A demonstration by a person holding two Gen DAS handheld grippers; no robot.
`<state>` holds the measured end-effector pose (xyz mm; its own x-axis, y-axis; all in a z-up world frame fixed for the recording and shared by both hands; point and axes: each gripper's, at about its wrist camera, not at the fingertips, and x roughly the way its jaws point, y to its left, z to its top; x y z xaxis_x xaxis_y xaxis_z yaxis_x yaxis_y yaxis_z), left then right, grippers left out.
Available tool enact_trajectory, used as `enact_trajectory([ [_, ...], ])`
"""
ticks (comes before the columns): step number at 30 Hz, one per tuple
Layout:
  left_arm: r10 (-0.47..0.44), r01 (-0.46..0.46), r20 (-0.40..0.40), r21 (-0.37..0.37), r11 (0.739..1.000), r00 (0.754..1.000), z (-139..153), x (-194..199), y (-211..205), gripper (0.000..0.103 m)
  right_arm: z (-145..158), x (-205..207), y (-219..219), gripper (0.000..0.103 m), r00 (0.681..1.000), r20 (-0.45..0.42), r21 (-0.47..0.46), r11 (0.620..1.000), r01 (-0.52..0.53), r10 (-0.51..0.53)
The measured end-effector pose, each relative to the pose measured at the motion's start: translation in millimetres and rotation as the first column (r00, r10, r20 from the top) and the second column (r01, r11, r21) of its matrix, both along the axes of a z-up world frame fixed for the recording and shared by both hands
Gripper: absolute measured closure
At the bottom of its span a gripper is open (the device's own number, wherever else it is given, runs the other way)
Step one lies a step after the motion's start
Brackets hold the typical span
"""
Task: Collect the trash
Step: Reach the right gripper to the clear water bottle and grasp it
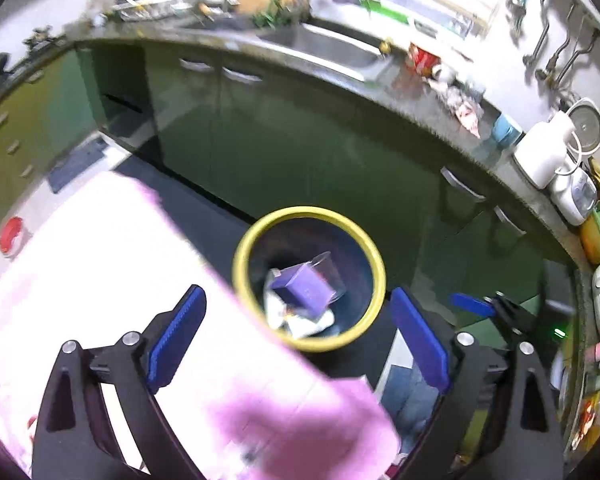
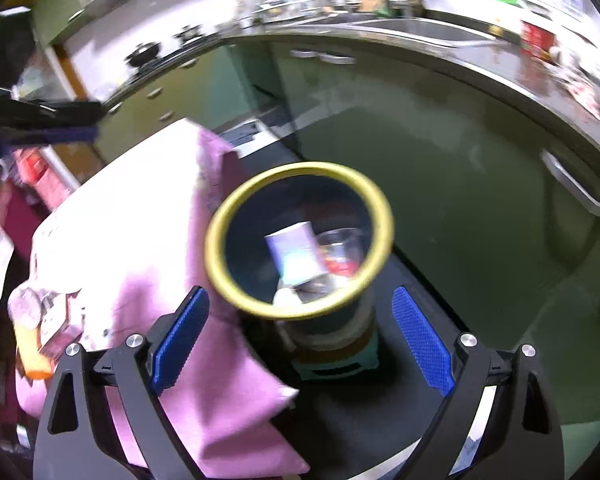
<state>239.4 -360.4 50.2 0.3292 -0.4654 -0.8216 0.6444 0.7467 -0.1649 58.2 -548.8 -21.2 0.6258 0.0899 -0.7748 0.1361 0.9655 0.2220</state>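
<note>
My left gripper (image 1: 296, 336) stands wide with nothing between its pads, and my right gripper (image 2: 300, 340) is just as wide and empty. Both point down at the yellow-rimmed bin (image 1: 374, 264), centre frame just beyond the fingertips. Inside lie a purple carton (image 1: 304, 288) and a clear plastic cup (image 2: 342, 246). The pink tablecloth (image 1: 100, 264) fills lower left; further trash likely lies there, nearer my left.

1. The left wrist camera is looking steeply down between its claw (image 1: 298, 336) fingers, close above the yellow-rimmed bin (image 1: 356, 232) at twelve o'clock.
2. The right wrist camera is facing likewise, with the bin (image 2: 220, 216) nearer.
3. Both are sharing the bin, pink cloth (image 1: 112, 264) and green cabinets (image 1: 284, 140).
</note>
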Motion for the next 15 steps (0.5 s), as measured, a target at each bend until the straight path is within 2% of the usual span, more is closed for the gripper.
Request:
enact_trajectory([
  [4, 0.068, -0.066, 0.077, -0.03, 0.997, 0.995, 24, -33, 73, 0.012, 1, 11, 52, 0.011, 0.991, 0.002, 0.001, 0.991, -0.137, 0.137],
  [7, 0.136, -0.13, 0.08, -0.072, 0.989, 0.987, 28, -50, 127, 0.011, 2, 17, 96, 0.011, 0.965, 0.001, -0.003, 0.965, -0.262, 0.262],
  [11, 0.244, -0.235, 0.146, -0.075, 0.969, 0.959, 28, -75, 197, 0.011, 7, 26, 153, 0.011, 0.903, -0.002, -0.021, 0.903, -0.43, 0.43],
  [12, 0.265, -0.256, 0.154, -0.073, 0.964, 0.952, 27, -79, 211, 0.011, 8, 29, 165, 0.011, 0.89, -0.006, -0.019, 0.89, -0.455, 0.455],
  [15, 0.346, -0.338, 0.155, -0.079, 0.938, 0.925, 18, -96, 256, 0.011, 13, 34, 209, 0.011, 0.828, 0.005, 0.0, 0.828, -0.561, 0.561],
])
